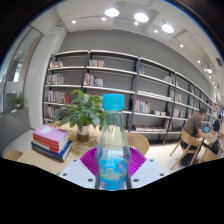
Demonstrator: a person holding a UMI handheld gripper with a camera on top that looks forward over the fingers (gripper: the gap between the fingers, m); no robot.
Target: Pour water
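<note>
clear plastic bottle (113, 145) with a blue cap (114, 101) stands upright, clamped between the gripper (113, 163) pads above the surface (25, 158). no cup shows. judged risk: cap still on, so tipping pours nothing; a loose grip could let it slip.

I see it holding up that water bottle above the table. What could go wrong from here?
The bottle is tall and clear, and the fingers clamp it only near its lower part, so it may tip or slip when tilted. Its blue cap looks to be on, so nothing would pour until it comes off. The stack of books and the potted plant sit close beyond it and could get splashed.
</note>
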